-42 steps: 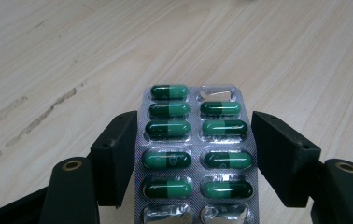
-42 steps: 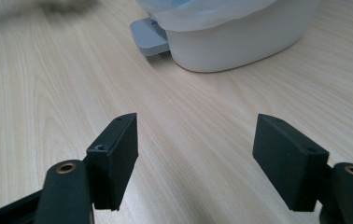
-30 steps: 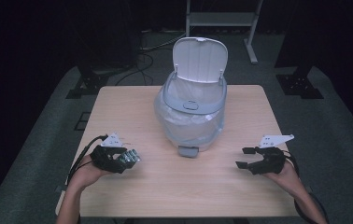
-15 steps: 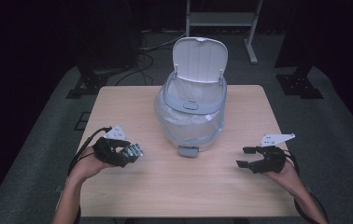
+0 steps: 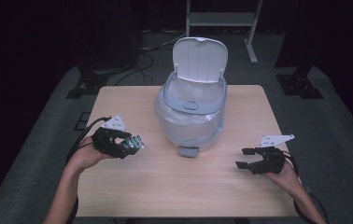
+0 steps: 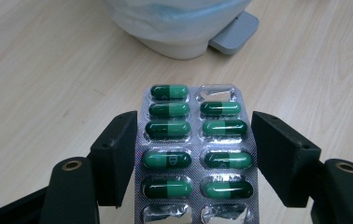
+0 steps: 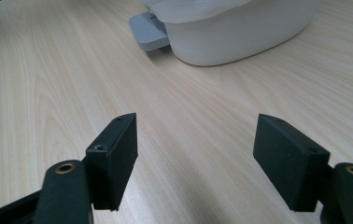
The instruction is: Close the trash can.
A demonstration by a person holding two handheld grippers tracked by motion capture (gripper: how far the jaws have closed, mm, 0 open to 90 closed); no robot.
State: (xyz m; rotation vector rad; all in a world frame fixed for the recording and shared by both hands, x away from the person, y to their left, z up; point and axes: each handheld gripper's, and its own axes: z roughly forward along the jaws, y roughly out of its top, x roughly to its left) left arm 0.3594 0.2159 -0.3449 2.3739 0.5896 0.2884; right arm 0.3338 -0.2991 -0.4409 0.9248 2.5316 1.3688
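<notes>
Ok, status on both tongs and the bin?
Left tongs shut on blister pack. Right tongs open, empty. Bin mid-table, lid up, bag in. Nothing between pack and bin.

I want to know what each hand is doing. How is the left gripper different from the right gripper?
The left gripper has a pill pack of green capsules between its jaws; the right gripper has nothing, just bare table between them. In the high view the left one sits nearer the bin; the right one sits farther out, nearer the person. Both have black jaws and point toward the bin.
</notes>
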